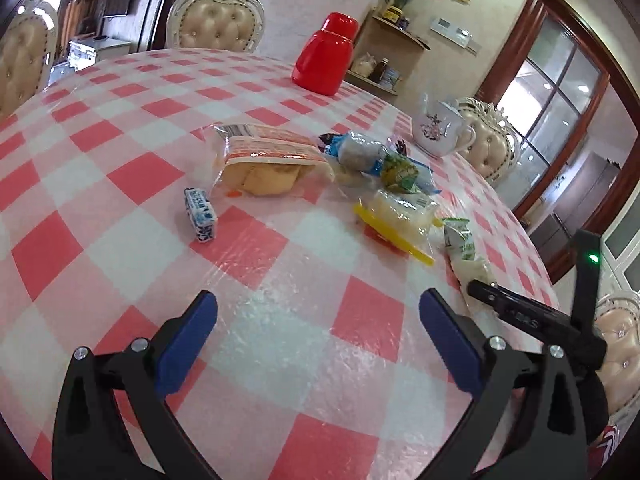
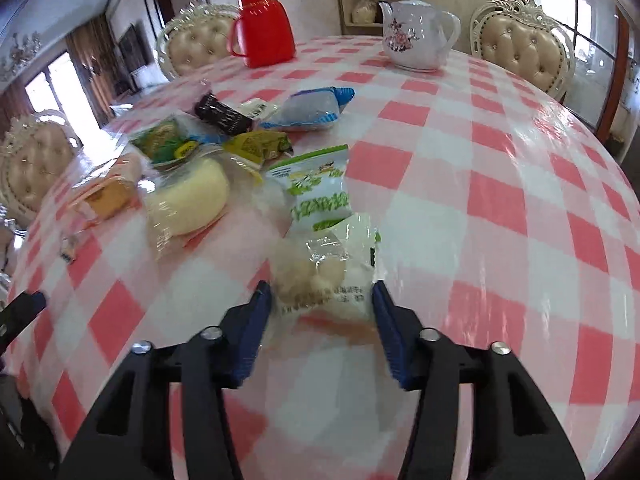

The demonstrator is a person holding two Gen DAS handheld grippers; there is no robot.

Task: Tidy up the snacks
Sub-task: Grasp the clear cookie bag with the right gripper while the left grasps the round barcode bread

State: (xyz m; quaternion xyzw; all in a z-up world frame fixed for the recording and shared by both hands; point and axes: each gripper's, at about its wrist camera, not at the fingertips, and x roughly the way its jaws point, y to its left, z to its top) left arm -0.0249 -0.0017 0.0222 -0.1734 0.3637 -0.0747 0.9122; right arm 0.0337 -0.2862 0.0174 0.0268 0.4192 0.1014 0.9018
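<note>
Snacks (image 2: 224, 148) piled mid-table on pink-white checked tablecloth (image 1: 280, 344); red jug (image 1: 326, 56), floral teapot (image 2: 412, 36), tufted chairs (image 1: 218, 20) behind. Right gripper (image 2: 322, 300) pinches a green-white snack packet (image 2: 324, 264) by its near end. Left gripper (image 1: 318, 312) spread wide, nothing between.

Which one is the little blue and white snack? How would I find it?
Start at the round table with the pink and white checked cloth and find the heap of wrapped snacks in its middle. Beside the clear bag of yellow cake with orange print lies the small blue and white patterned block. It lies alone, apart from the heap, the only blue-flowered wrapper.
</note>
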